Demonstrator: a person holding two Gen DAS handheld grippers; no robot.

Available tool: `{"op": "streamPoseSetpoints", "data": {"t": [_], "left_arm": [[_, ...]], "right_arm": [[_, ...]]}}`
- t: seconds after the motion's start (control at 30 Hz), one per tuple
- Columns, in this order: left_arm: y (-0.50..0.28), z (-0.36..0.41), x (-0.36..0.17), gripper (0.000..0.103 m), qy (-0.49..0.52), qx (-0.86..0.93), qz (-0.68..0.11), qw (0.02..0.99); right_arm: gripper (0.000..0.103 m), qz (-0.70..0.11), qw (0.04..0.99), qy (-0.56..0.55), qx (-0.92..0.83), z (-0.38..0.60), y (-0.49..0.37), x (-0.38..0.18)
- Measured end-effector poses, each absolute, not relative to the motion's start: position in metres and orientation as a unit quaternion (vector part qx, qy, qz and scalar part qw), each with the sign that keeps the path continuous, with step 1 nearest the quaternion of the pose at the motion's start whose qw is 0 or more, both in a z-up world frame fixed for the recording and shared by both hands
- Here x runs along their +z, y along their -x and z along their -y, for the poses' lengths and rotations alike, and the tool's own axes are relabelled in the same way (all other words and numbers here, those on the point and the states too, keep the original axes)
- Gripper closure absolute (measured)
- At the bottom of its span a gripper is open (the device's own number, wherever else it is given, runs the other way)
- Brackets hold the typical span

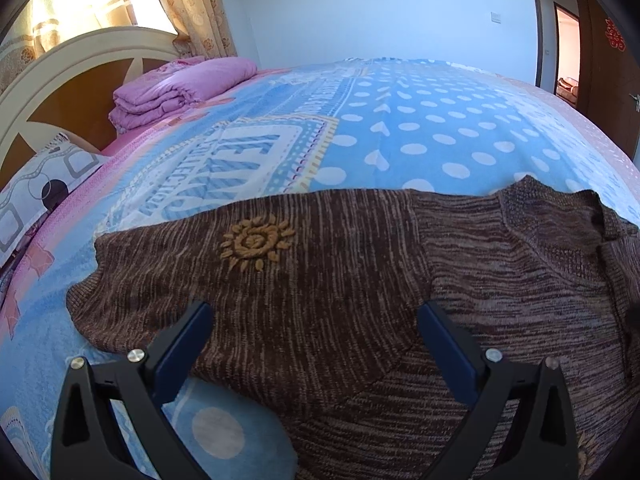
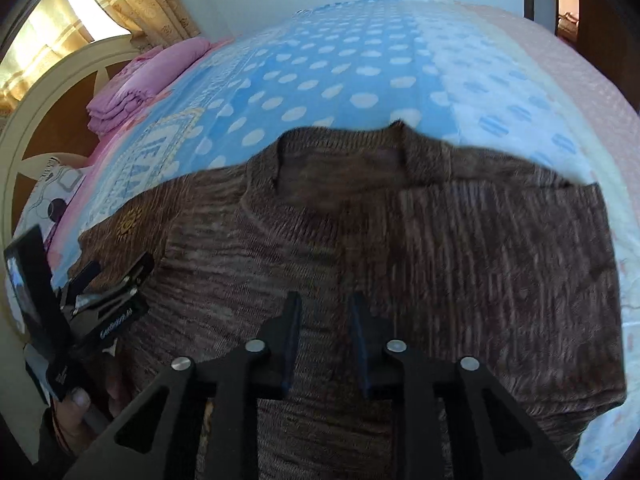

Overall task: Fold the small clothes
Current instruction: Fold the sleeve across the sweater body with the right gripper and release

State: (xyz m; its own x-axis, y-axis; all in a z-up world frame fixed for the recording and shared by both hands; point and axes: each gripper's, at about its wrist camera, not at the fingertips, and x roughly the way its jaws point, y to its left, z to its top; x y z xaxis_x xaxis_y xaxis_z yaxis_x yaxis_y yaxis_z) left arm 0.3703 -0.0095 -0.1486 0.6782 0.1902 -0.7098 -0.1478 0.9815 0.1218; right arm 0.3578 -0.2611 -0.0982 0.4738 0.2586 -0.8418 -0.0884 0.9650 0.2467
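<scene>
A brown knitted sweater point(image 1: 360, 280) lies flat on the bed, with a yellow sun emblem point(image 1: 256, 244) on its left part and the neck opening point(image 2: 340, 176) towards the far side. Its sleeves are folded in over the body. My left gripper point(image 1: 316, 312) is wide open above the sweater's left half, holding nothing. It also shows at the left of the right wrist view point(image 2: 116, 268). My right gripper point(image 2: 326, 304) hovers over the sweater's middle below the collar, jaws a narrow gap apart and empty.
The bed has a blue polka-dot blanket point(image 1: 420, 128). A folded pink quilt point(image 1: 180, 88) and a patterned pillow point(image 1: 40, 192) lie by the headboard point(image 1: 72, 80) at the far left. Curtains hang behind. A doorway point(image 1: 568, 56) is at the far right.
</scene>
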Motion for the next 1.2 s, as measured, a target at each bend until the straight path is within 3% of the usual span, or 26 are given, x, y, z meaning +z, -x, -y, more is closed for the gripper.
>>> {"op": "streamPoseSetpoints", "data": {"t": [0.03,0.17,0.27,0.4,0.57,0.83,0.87,0.9,0.93,1.0,1.2], "left_arm": [[-0.371,0.009,-0.149,0.000,-0.026,0.093,-0.393,0.915],[-0.365,0.019,-0.141,0.000,-0.059,0.101,-0.400,0.909],[-0.345,0.042,-0.119,0.000,-0.087,0.073,-0.373,0.921],[-0.332,0.094,-0.096,0.000,-0.085,-0.010,-0.388,0.918],[-0.338,0.156,-0.105,0.002,-0.087,-0.069,-0.417,0.902],[-0.354,0.200,-0.140,0.037,-0.068,-0.090,-0.459,0.881],[-0.354,0.201,-0.140,0.051,-0.060,-0.100,-0.459,0.881],[-0.355,0.204,-0.140,0.075,-0.055,-0.115,-0.461,0.878],[-0.356,0.207,-0.140,0.087,-0.050,-0.132,-0.463,0.875],[-0.354,0.215,-0.137,0.098,-0.068,-0.127,-0.455,0.879],[-0.345,0.207,-0.118,0.102,-0.080,-0.123,-0.424,0.894]], "right_arm": [[0.060,-0.500,0.855,-0.085,0.105,0.268,-0.346,-0.096],[0.057,-0.476,0.874,-0.070,0.074,0.312,-0.295,-0.083],[0.044,-0.453,0.888,-0.076,0.015,0.353,-0.264,-0.078],[0.042,-0.428,0.896,-0.115,-0.026,0.392,-0.231,-0.081],[0.039,-0.408,0.907,-0.100,-0.024,0.399,-0.199,-0.089],[0.035,-0.406,0.912,-0.058,-0.019,0.390,-0.191,-0.107],[0.035,-0.404,0.913,-0.053,-0.018,0.389,-0.189,-0.108],[0.035,-0.404,0.913,-0.050,-0.018,0.388,-0.189,-0.108],[0.035,-0.405,0.913,-0.048,-0.017,0.387,-0.188,-0.110],[0.034,-0.404,0.914,-0.044,-0.018,0.386,-0.187,-0.110],[0.033,-0.400,0.915,-0.050,-0.023,0.387,-0.186,-0.112]]}}
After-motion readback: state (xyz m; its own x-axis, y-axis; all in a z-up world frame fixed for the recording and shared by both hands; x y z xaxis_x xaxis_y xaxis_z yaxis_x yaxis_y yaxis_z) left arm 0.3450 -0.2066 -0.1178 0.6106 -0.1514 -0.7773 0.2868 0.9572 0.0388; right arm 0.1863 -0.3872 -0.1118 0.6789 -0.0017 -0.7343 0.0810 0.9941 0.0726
